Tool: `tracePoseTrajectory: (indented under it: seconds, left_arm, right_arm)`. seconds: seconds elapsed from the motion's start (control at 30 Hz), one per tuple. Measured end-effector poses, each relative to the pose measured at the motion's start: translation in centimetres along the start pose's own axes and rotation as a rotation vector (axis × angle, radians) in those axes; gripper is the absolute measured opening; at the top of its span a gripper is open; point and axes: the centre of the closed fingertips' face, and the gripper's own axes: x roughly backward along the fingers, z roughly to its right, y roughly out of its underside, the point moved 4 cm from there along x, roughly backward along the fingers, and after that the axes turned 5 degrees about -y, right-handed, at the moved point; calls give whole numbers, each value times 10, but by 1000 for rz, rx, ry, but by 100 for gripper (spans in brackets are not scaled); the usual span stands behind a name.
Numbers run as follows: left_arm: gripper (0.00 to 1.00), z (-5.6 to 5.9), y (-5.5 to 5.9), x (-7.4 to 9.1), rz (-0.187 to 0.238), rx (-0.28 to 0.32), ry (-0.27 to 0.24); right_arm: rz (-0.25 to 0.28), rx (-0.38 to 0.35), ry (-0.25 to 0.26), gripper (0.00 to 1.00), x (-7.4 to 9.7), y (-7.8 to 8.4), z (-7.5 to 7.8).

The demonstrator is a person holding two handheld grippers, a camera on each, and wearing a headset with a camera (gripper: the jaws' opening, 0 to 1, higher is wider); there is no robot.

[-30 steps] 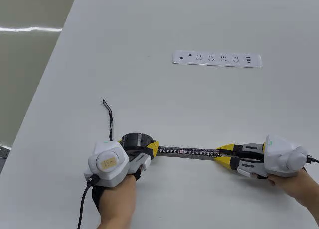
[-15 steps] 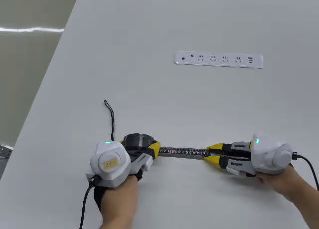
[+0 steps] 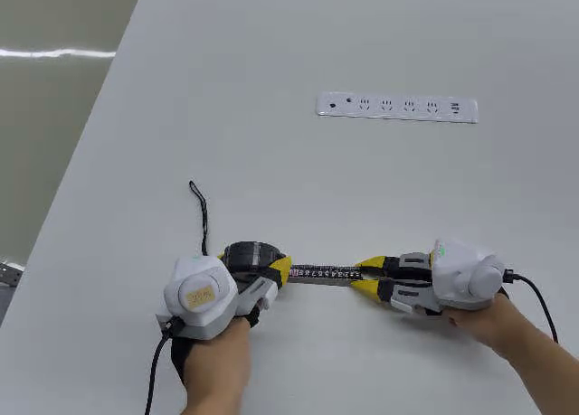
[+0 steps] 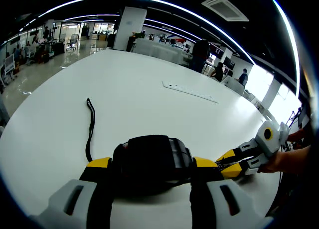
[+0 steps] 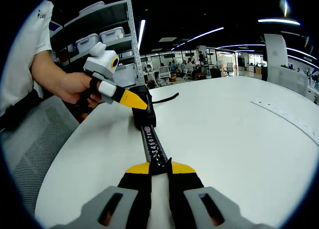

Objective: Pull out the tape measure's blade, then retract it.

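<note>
Your left gripper [image 3: 262, 272] is clamped around the tape measure [image 3: 249, 255], which sits well short of the power strip [image 3: 395, 107], off its left end. Your right gripper [image 3: 366, 276] has its jaws pinched nearly closed on the blade [image 3: 321, 273] tip. The blade runs parallel to the strip, so I'd feed it back leftward.

1. One tape measure [image 3: 253, 257], with one blade [image 3: 321, 272] and one black wrist strap [image 3: 201, 214].
2. Two handheld grippers: one left gripper [image 3: 269, 281] and one right gripper [image 3: 364, 277], each with two yellow-tipped jaws.
3. Two hands: one left hand [image 3: 213, 361] and one right hand [image 3: 479, 317].
4. One white power strip [image 3: 395, 107]; its sockets are too small to count.
5. One white table [image 3: 271, 117].
6. In the right gripper view, one metal shelving rack [image 5: 130, 39] and one grey mesh chair [image 5: 35, 144].
</note>
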Motion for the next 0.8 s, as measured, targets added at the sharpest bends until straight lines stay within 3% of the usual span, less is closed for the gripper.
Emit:
tracePoseTrajectory:
  seconds: [0.8]
  left_arm:
    - [59,0,-1,1,0,3,0]
  right_arm:
    - [-14,5,-26,11,-32,-17,2]
